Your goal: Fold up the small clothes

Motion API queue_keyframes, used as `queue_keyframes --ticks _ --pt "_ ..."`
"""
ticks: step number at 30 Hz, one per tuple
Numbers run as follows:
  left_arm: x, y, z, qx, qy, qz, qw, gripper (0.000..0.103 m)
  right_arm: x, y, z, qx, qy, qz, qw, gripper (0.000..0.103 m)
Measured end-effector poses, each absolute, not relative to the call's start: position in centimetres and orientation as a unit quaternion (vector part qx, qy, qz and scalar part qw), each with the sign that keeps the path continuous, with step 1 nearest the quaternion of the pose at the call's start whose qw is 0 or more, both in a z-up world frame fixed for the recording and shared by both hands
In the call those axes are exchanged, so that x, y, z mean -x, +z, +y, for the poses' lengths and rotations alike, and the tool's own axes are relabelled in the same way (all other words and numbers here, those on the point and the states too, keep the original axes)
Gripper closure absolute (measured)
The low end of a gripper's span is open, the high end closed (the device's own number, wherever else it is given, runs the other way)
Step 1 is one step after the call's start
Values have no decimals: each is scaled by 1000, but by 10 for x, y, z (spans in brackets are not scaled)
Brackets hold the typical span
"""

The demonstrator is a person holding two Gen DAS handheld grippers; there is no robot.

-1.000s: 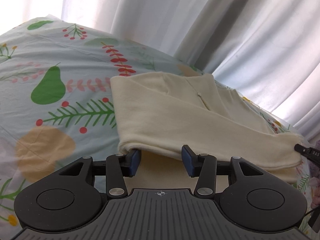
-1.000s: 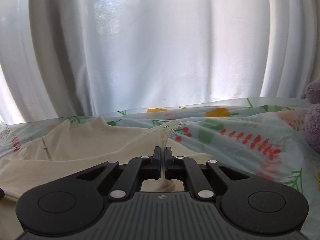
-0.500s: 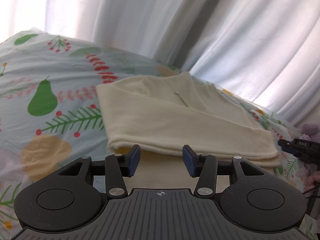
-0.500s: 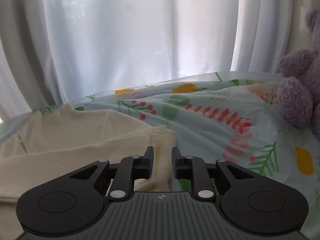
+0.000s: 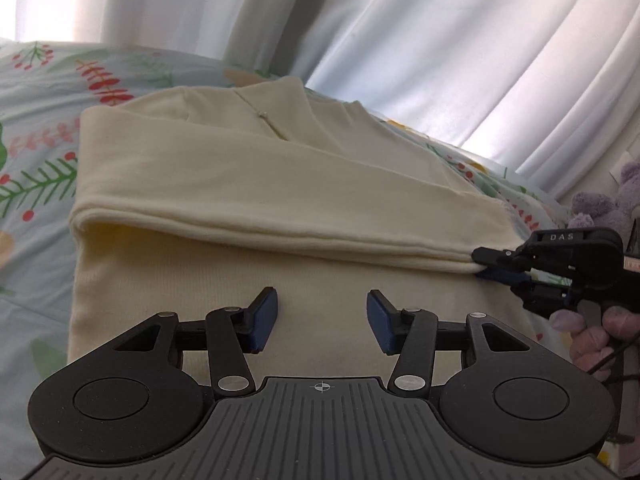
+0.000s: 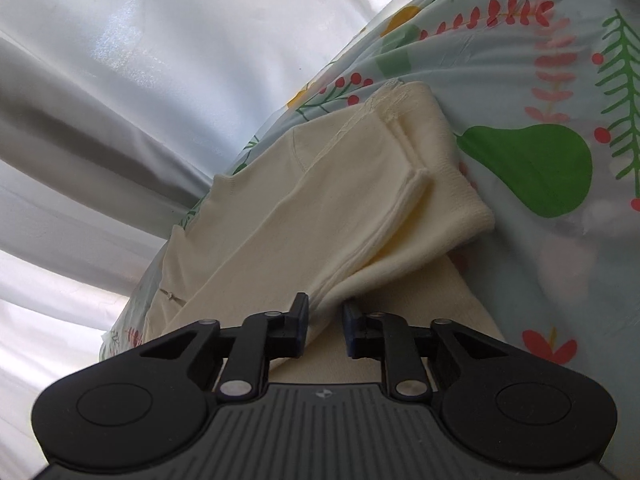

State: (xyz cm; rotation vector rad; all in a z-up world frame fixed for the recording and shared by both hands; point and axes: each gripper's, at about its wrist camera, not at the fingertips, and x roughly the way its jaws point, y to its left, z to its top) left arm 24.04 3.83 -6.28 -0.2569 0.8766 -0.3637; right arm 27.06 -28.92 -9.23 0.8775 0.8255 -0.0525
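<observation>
A cream garment (image 5: 260, 184) lies on the bed with its upper part folded down over the lower part, leaving a thick fold edge across the middle. My left gripper (image 5: 322, 320) hovers over the lower panel, short of that fold. It is open and its jaws are closing a little, with nothing between them. My right gripper (image 6: 326, 324) is rolled to one side at the garment's (image 6: 320, 200) right end. Its jaws are closing on the layered fold edge, which sits between the pads. In the left wrist view the right gripper (image 5: 482, 264) pinches that edge.
The bed wears a pale sheet (image 5: 36, 120) printed with pears and berry sprigs. White curtains (image 5: 400, 40) hang close behind it. A purple plush toy (image 5: 596, 204) sits at the far right. A person's hand (image 5: 600, 328) holds the right gripper's handle.
My left gripper drew back from the fold edge onto the lower panel. My right gripper let go of the lace corner, rolled over, dropped, and closed on the fold's right end.
</observation>
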Motion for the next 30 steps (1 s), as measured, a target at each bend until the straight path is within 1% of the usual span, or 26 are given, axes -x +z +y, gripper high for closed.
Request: queue_keyframes --ticks 2,5,7,11,13,16,18,20,22,24,25,27,30 --pt "-239 -64 39 118 -175 419 883 54 -272 -91 -291 -401 -26 379 834 96" --pt "-239 -63 41 116 -177 420 883 54 -275 -85 -292 -374 -35 360 854 96" --pt "-239 -63 42 118 -178 419 882 54 -277 -86 -296 -376 -42 349 858 96" --pt "-239 -59 43 113 -180 428 878 54 -272 -85 -296 -375 -27 380 845 94" --pt "-238 -52 45 113 -186 435 874 56 -263 -75 -291 -351 -9 395 849 89" --pt "-240 -31 50 121 -202 411 881 54 -252 -53 -288 -312 22 378 871 89" --pt "-247 -19 50 120 -199 391 890 46 -255 -39 -285 -280 21 358 891 89" --pt "-262 -14 50 107 -173 382 901 43 -268 -34 -282 -237 -3 355 904 89" --pt "-277 -20 52 96 -145 394 903 43 -282 -38 -278 -193 -28 361 912 89" --pt "-291 -33 57 89 -114 428 892 50 -293 -48 -274 -149 -43 383 911 89" --pt "-293 -38 60 87 -105 442 887 50 -295 -52 -272 -133 -44 392 909 90" --pt "-290 -45 68 83 -105 437 890 55 -292 -56 -268 -81 -33 389 917 90" --pt "-285 -46 72 64 -111 435 891 55 -288 -58 -267 -20 -19 392 920 89"
